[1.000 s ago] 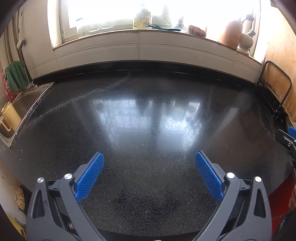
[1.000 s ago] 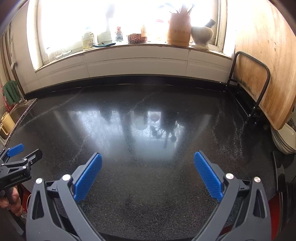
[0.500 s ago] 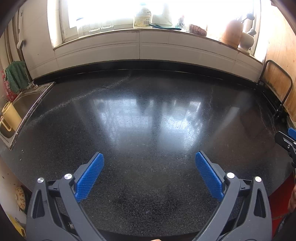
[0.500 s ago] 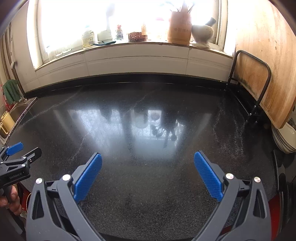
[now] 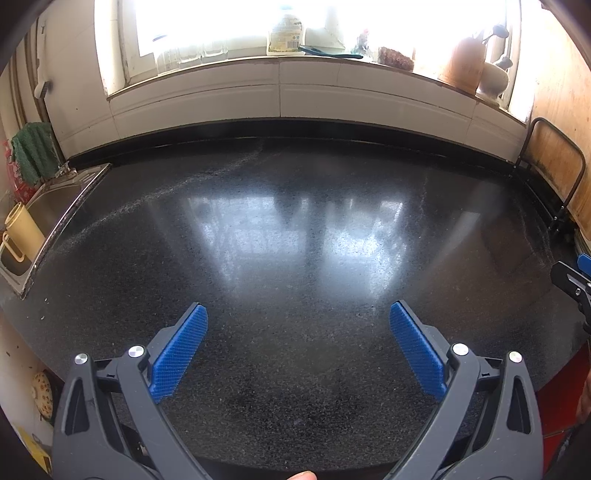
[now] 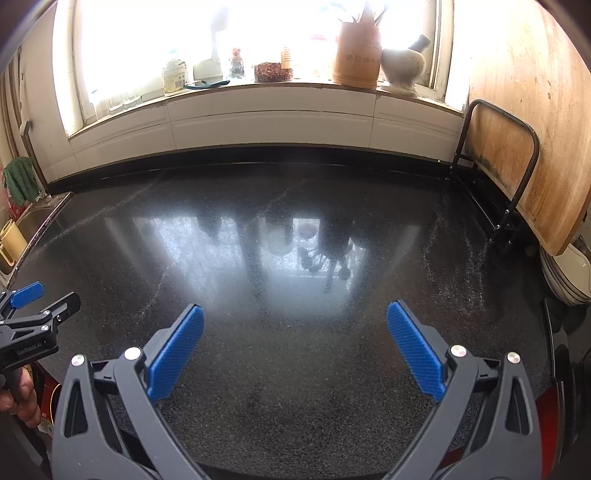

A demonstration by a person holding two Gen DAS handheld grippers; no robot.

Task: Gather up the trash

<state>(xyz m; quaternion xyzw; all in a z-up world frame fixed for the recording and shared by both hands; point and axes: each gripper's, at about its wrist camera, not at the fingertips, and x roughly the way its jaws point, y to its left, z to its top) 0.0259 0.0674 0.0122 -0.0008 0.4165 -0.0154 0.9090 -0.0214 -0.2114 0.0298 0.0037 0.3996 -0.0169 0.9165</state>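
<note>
No trash shows on the black speckled countertop [image 5: 295, 229], which also fills the right wrist view [image 6: 295, 258]. My left gripper [image 5: 298, 334] is open and empty above the counter's near edge; it also shows at the left edge of the right wrist view [image 6: 40, 306]. My right gripper [image 6: 294, 334] is open and empty over the near edge, to the right of the left one. Its tip shows at the right edge of the left wrist view [image 5: 572, 277].
A steel sink [image 5: 55, 206] with a yellow mug [image 5: 22, 232] lies at the left. A round wooden board [image 6: 524, 122] on a metal rack [image 6: 517, 177] leans at the right. Jars, a bottle [image 5: 286, 33] and a mortar [image 6: 402, 66] stand on the windowsill.
Both grippers have stayed open and nearly still. The views have shifted very slightly; the right gripper's tip has slid a little lower in the left wrist view.
</note>
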